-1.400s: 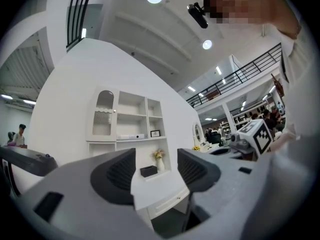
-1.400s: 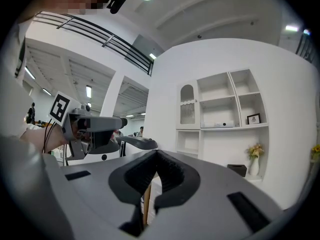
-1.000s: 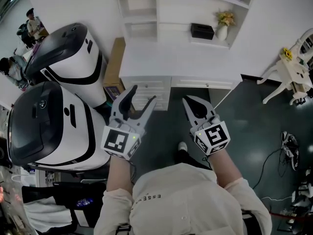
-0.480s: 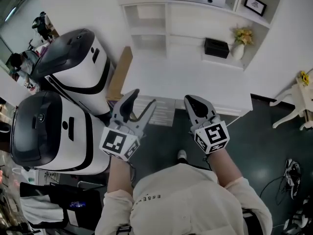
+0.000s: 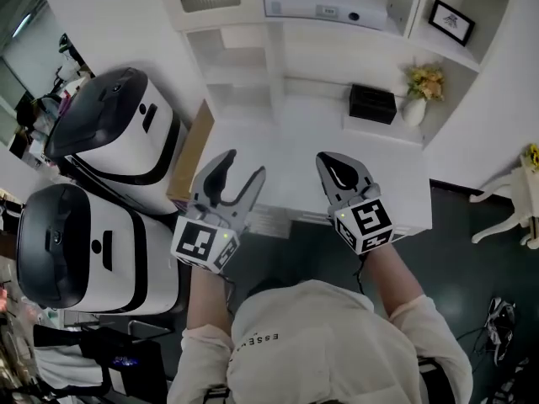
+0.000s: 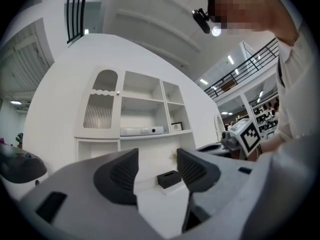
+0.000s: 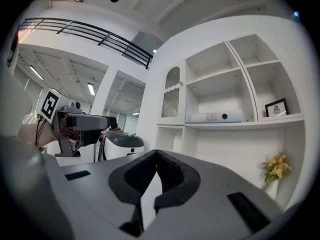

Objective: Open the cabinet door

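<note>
Closer now than a second ago: the desk [image 5: 290, 137] has slid under both grippers, and the upper shelves have come into the head view.

- Left gripper [image 5: 243, 163]: jaws spread wide, nothing between them. The box [image 6: 169, 178] seen through the gap sits far back on the desk. I read the open pose as readiness for a handle.
- Right gripper [image 5: 333, 163]: clenched, tips meeting, empty. Looks like the spare hand for now.
- Both held level in front of the chest and pointed at the shelving, side by side and apart. That suits an approach, not a reach.
- Beyond them: bare desk top, then the box with a vase [image 5: 413, 110] of flowers just to its right, against the back wall.
- Higher: a flat white device [image 5: 327, 4] on its shelf.
- Farthest: the door [image 6: 98, 115], an arched ribbed panel at the upper left of the unit. It is shut, and a small knob [image 6: 118, 92] seems to sit on its right edge.

The door is up and to the left of the left gripper, well apart from it and farther still from the right. Approach step only; opening not yet begun. The next move calls for a raise up and left to that knob.
</note>
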Available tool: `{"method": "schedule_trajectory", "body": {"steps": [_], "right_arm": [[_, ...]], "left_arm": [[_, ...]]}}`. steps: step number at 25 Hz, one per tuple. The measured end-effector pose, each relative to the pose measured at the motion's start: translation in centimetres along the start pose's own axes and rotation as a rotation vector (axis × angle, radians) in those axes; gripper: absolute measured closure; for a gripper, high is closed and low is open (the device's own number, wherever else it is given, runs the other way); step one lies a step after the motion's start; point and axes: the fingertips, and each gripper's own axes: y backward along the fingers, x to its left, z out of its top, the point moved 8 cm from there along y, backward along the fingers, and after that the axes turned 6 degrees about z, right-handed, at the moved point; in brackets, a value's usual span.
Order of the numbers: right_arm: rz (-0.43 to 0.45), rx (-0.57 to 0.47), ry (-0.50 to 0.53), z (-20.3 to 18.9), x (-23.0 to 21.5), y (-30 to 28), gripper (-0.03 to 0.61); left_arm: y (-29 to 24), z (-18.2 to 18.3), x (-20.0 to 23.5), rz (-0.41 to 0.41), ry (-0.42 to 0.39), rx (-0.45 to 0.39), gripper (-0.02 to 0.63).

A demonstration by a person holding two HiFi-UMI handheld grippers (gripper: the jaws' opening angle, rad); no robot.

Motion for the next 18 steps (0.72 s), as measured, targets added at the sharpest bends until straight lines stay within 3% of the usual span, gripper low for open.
{"method": "schedule_trajectory", "body": {"steps": [5,12,18], "right_arm": [[0.016,-0.001,-0.008,-0.2,-4.0,-3.6,0.563],[0.0,-0.029,0.018,1.5,-7.5,-9.5,0.563],[-0.029,-0.073,0.037,5.0,-10.0,-14.6,0.563]], "left_arm": [[-5.0,-0.5,2.2,0.01,-0.011,-0.001,0.376],[-12.2,1.4,8.5,0.028,-0.016,-0.056,0.376],[-18.8,5.0,13.7,-0.076,-0.031,-0.078,0.377]]}}
